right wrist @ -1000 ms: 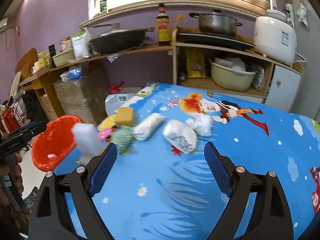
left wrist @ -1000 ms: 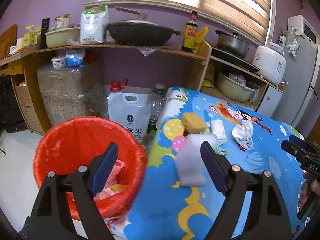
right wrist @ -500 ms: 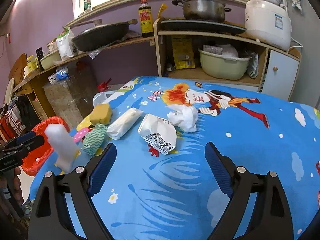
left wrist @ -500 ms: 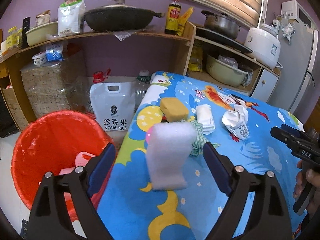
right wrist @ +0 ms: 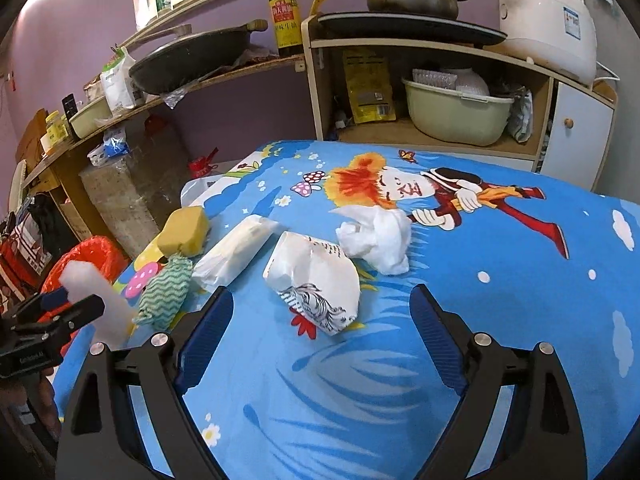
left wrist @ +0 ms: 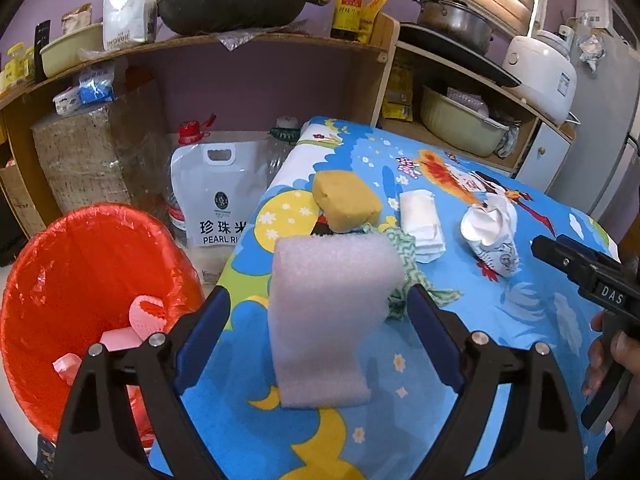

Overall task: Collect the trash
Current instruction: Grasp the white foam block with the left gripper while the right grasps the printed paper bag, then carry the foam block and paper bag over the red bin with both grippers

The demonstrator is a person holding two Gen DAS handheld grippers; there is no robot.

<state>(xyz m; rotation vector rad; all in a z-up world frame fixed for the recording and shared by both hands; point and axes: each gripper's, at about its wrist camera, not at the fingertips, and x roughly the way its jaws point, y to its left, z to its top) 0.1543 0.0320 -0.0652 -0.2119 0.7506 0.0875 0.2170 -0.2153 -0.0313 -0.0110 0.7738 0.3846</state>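
Left gripper (left wrist: pixel 320 316): jaws spread wide, pads clear of everything. A white foam block (left wrist: pixel 328 320) stands upright between them on the blue cartoon tablecloth (left wrist: pixel 500 320); small gaps show on both sides, so I read no contact.

Right gripper (right wrist: pixel 320 320): jaws also wide apart, holding nothing. A crumpled printed paper wrapper (right wrist: pixel 316 280) lies just ahead, between the fingertips' lines but beyond them.

From the right wrist view, the left gripper shows at the far left edge with the foam block in front of it.

Next out, behind the foam block: a green-and-white wavy cloth (left wrist: pixel 408 268), touching or nearly touching the block's back corner; I cannot tell which. Beyond that a yellow sponge (left wrist: pixel 346 202) near the table's left edge. Beside it a folded white tissue pack (left wrist: pixel 420 220), then a crumpled white tissue (right wrist: pixel 378 236) just past the wrapper.

Off the table's left edge, lower down: red bin (left wrist: pixel 80 264) lined with a red bag, pink and white scraps (left wrist: pixel 132 328) already inside.

Behind the bin on the floor: a white rice bag (left wrist: pixel 218 196).

Far: wooden shelf with a black wok (left wrist: pixel 232 8), soy sauce bottle (left wrist: pixel 348 0), steel pot (left wrist: pixel 452 20), white rice cooker (left wrist: pixel 538 76), green basin (right wrist: pixel 456 114).
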